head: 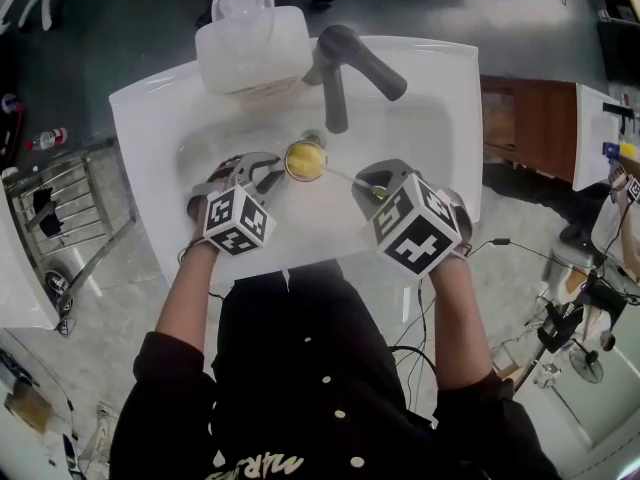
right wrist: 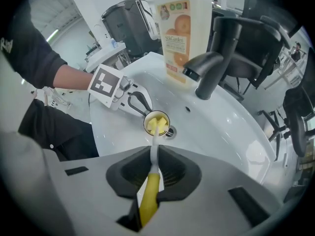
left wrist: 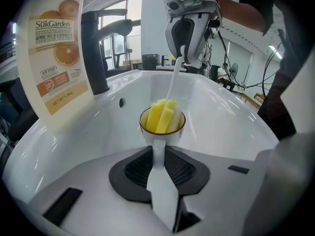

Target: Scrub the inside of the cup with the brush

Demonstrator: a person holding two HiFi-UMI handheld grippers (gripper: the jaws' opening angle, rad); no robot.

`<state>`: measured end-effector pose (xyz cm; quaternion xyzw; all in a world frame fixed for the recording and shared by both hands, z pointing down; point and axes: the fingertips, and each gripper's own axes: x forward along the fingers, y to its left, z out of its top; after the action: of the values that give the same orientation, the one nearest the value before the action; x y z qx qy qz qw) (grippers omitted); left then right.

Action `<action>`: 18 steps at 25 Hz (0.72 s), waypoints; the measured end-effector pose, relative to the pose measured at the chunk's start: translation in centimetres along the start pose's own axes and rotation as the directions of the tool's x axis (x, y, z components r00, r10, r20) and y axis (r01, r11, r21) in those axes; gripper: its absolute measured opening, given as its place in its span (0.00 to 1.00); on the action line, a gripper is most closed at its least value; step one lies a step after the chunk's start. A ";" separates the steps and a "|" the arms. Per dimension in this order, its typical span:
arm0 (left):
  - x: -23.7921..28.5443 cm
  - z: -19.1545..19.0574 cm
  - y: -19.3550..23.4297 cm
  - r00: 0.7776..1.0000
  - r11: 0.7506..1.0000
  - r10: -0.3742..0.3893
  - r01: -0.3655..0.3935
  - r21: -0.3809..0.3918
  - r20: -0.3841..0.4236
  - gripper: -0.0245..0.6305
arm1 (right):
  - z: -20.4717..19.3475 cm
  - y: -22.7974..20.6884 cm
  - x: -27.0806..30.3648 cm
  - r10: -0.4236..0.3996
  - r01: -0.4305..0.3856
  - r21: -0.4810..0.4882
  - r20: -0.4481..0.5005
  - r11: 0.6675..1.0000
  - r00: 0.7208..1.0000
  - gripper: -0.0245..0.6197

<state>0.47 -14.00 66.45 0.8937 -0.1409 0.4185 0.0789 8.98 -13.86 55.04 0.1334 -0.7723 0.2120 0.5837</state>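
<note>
The left claw (left wrist: 158, 154) is clamped on the cup (left wrist: 162, 126) by its handle (left wrist: 158, 140) in the sink (head: 430, 138), just before the faucet (head: 345, 68), and the right claw (right wrist: 153, 154) grips the brush (right wrist: 149, 200), its sponge (left wrist: 163, 116) already inside, so scrubbing seems begun, not finished.

My left gripper (head: 268, 173) and right gripper (head: 368, 184) fill the near half of the sink (head: 445, 98), with the cup (head: 289, 164) between them; the brush (head: 340, 175) plugs its mouth; the faucet (head: 345, 68) overhangs the far middle, just behind the cup; a detergent bottle (head: 250, 43) blocks the back-left rim; the basin's right end lies open to me.
</note>
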 end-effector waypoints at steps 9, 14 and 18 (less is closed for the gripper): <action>0.1 0.0 -0.1 1.000 1.000 -0.001 0.001 -0.006 -0.025 0.18 | -1.0 0.2 -2.9 -0.054 0.055 -0.039 0.025 0.998 0.998 0.11; 0.1 -0.1 -0.1 0.999 1.000 -0.007 0.007 -0.013 -0.042 0.18 | -1.7 0.5 -4.4 -0.079 0.082 -0.038 0.055 0.996 0.995 0.11; 0.1 -0.2 -0.2 0.998 1.000 -0.005 0.004 -0.018 -0.056 0.18 | -2.2 0.7 -5.6 -0.113 0.116 -0.029 0.093 0.993 0.989 0.11</action>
<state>0.49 -13.75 66.68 0.8812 -0.1402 0.4420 0.0916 12.07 -12.38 50.09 0.1769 -0.7929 0.1586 0.5611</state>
